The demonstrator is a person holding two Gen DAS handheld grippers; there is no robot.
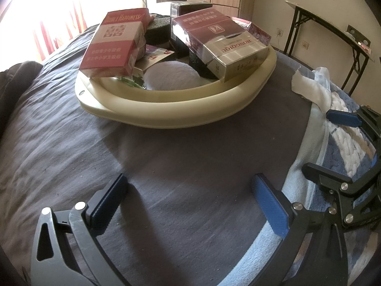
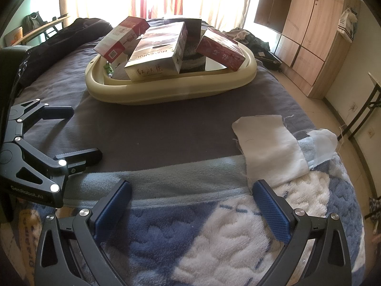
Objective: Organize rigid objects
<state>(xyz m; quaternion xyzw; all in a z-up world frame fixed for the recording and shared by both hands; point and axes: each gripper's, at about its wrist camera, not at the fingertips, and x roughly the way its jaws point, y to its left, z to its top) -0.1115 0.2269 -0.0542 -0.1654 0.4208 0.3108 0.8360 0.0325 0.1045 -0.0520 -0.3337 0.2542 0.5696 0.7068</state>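
Note:
A cream plastic basin (image 1: 166,109) (image 2: 166,90) sits on the grey bedsheet, piled with several cigarette cartons. A red-and-white carton (image 1: 112,43) (image 2: 121,38) leans on the left rim. A dark red and gold carton (image 1: 221,43) (image 2: 159,52) lies across the middle. A red carton (image 2: 221,50) rests on the right rim. Black boxes (image 1: 188,8) (image 2: 190,40) stand behind. My left gripper (image 1: 190,190) (image 2: 84,133) hovers open over bare sheet, short of the basin. My right gripper (image 2: 190,195) (image 1: 328,140) is open and empty over the blanket.
A blue-and-white fleece blanket (image 2: 214,226) covers the near bed edge, with a white cloth (image 2: 271,147) on it. A wooden wardrobe (image 2: 309,28) and a folding table (image 1: 333,38) stand to the right. Dark bedding (image 2: 71,33) lies at far left.

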